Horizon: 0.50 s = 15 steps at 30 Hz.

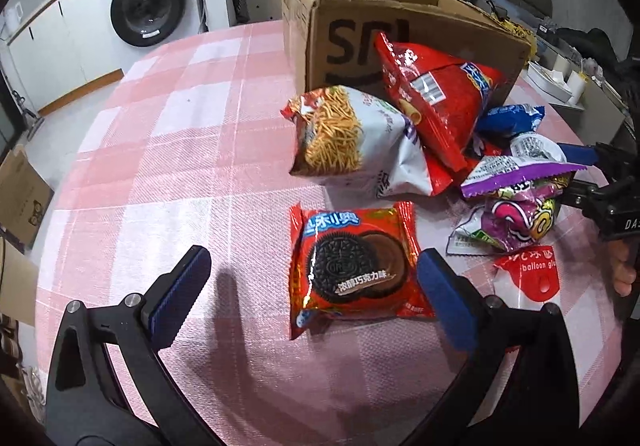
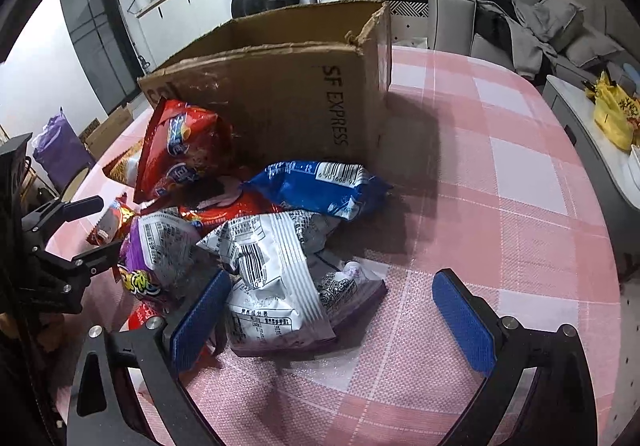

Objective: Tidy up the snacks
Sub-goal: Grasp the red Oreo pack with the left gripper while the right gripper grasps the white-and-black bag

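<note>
Counter (image 1: 168, 150) under a pink plaid cloth, carrying everything. Cardboard box (image 1: 400, 42) at the far side, open at the top, nothing visible inside from these angles. Snack pile heaped against its front wall: red chip bag (image 1: 436, 94) leaning on the box, noodle-snack bag (image 1: 344, 138) just beside it, blue packet (image 2: 320, 186) touching the box's foot, white-and-purple bag (image 2: 280, 278) nearest the right tool. Oreo packet (image 1: 352, 266) lying flat, apart from the heap.

Left tool (image 1: 312, 290) spread wide, bracketing the Oreo packet, pads not yet touching. Right tool (image 2: 332, 318) equally wide (holding nothing), white-and-purple bag between its fingers.

Judged an early pick-up step, all snacks visibly outside. Next move probably calls for lowering, closing gently on the crinkly wrapper, then lifting over the box rim.
</note>
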Tool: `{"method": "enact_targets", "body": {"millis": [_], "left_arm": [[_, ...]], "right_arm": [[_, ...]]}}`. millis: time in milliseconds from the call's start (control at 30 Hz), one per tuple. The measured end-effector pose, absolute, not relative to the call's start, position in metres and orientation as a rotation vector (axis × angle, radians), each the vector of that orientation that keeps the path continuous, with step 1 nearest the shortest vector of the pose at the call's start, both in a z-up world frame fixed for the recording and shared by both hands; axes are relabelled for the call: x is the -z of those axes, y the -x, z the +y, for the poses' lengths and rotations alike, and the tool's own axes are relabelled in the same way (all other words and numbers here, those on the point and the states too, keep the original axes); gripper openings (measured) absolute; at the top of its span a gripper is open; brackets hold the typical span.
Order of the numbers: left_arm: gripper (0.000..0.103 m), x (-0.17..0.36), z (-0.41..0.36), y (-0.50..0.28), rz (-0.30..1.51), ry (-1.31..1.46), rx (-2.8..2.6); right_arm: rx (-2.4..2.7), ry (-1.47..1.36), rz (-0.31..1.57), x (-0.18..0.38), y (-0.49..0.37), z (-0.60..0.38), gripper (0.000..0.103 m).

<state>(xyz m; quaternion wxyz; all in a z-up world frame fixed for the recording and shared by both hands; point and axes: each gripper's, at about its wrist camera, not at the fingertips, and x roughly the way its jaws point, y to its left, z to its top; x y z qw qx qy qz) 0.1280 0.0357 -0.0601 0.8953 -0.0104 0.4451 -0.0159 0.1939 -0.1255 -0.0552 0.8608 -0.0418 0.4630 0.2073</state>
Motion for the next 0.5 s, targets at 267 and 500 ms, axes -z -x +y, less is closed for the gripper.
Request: {"method": "enact_targets", "body": {"millis": [267,500], "left_arm": [[0.102,0.0682,0.0414,-0.1314,0.929,0.019,0.039],[0.102,0.0685,0.0399,-0.1262,0.932,0.024,0.041]], "right_arm": [[-0.449,0.065,0.959,0.0595,-0.1931,-0.1204,0.095],[-0.481,0.051,0.945,0.0585,-0.1933,-0.1206,0.078]]}}
